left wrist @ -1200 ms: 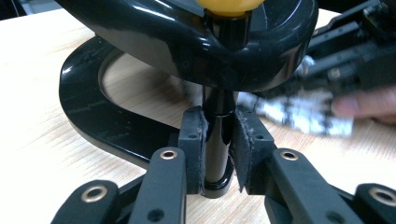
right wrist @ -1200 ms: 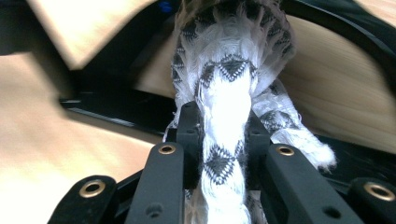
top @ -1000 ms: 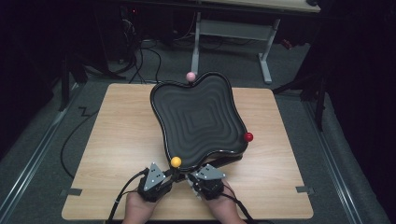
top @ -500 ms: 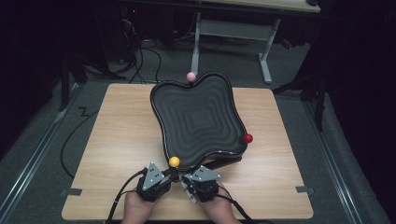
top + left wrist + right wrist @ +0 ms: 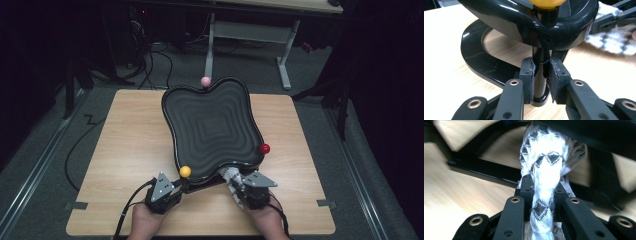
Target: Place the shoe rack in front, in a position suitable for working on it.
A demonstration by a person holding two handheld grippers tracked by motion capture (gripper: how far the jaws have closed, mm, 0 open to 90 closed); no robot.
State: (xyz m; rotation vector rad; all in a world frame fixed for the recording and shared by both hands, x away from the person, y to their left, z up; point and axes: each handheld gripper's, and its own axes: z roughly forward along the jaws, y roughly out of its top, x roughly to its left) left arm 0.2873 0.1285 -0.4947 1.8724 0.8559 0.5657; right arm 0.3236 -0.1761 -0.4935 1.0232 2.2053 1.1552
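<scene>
A wooden surface (image 5: 125,150) sits in a dark room. The black tray (image 5: 210,130) holds nothing. At 6 o'clock, the left tool (image 5: 541,75) squeezes its post (image 5: 539,82); the right tool (image 5: 544,192) pinches a cloth (image 5: 546,167).

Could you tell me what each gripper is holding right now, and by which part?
The left gripper clamps the black post under the yellow ball of the tray stand. The right gripper pinches a bunched fold of the white patterned cloth.
</scene>
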